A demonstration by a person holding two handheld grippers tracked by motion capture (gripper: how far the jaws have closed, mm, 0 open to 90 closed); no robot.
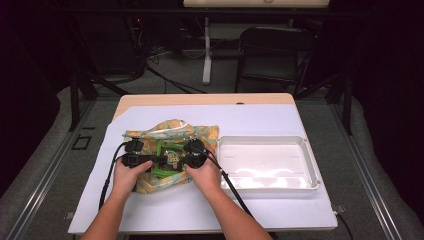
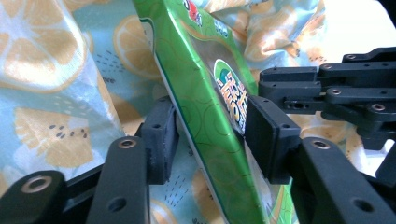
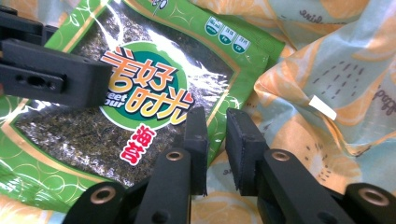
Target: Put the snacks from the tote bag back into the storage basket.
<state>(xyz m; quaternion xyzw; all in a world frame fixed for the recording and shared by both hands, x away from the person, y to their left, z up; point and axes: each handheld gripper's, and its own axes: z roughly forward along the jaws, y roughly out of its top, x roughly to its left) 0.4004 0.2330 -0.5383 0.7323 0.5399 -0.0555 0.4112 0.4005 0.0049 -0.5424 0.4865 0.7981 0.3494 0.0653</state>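
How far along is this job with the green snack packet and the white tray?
Done: nothing that shows; the white tray holds nothing. In hand: the green packet lies on the fruit-print cloth, with the left gripper straddling it and the right gripper at its edge. I can't tell whether either one presses on it. Left, probably: lifting the packet and setting it in the tray.

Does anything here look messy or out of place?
Mostly the orange-print cloth bag: it lies crumpled and bunched, not flat. The green seaweed packet on it stands tilted on edge between the left gripper. No spill or damage shows.
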